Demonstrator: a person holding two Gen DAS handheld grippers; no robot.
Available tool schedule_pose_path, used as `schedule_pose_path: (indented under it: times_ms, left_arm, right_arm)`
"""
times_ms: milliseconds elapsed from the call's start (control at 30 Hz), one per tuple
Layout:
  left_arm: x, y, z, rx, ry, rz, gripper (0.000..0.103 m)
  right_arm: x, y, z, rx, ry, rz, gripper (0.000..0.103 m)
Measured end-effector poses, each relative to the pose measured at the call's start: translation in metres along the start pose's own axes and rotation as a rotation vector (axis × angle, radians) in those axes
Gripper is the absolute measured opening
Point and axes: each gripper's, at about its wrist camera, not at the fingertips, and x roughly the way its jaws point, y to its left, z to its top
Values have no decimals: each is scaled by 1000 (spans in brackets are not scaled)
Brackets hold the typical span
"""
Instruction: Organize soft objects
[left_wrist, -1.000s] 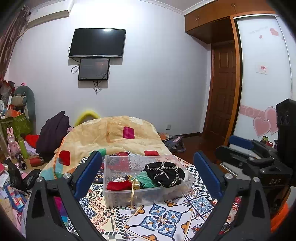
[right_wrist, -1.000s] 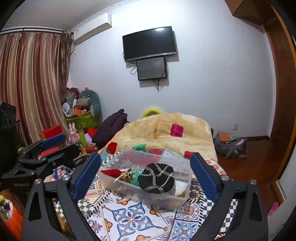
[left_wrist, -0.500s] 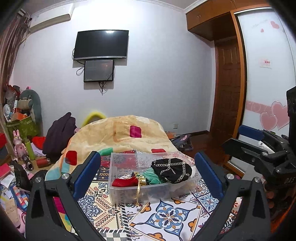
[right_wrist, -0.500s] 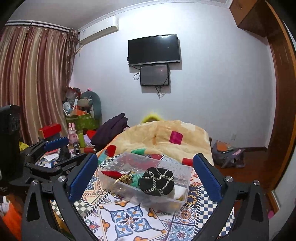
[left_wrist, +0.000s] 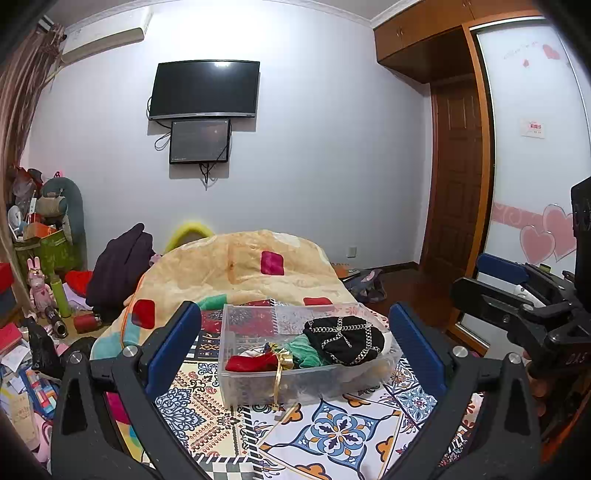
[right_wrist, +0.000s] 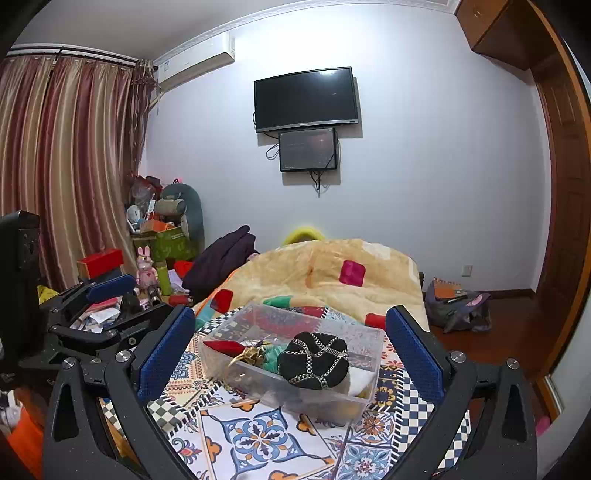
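Note:
A clear plastic box (left_wrist: 258, 380) stands on the patterned bedspread (left_wrist: 332, 435). In it lie a black cap with chain trim (left_wrist: 343, 338), a green cloth (left_wrist: 303, 350), a red cloth (left_wrist: 251, 363) and a gold ribbon (left_wrist: 280, 360). The box (right_wrist: 317, 398) and black cap (right_wrist: 314, 360) also show in the right wrist view. My left gripper (left_wrist: 295, 350) is open and empty, in front of the box. My right gripper (right_wrist: 290, 350) is open and empty too, and it shows at the right of the left wrist view (left_wrist: 517, 306).
A yellow quilt (left_wrist: 243, 269) with coloured patches lies heaped behind the box. A dark coat (left_wrist: 122, 266) and cluttered boxes and toys (left_wrist: 40, 258) are at the left. A bag (right_wrist: 458, 306) lies on the floor near the wooden door (left_wrist: 458, 177). A TV (left_wrist: 205, 88) hangs on the wall.
Both grippers have drawn back and tilted up a little, so the box sits lower in both views. Both stay open and empty.

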Motion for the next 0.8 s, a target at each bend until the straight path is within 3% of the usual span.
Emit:
schedule_pose_path:
  times_ms: [800]
  left_arm:
    - [-1, 8, 3, -44, 3, -11, 103]
  right_arm:
    - [1, 0, -2, 21, 18, 32, 103]
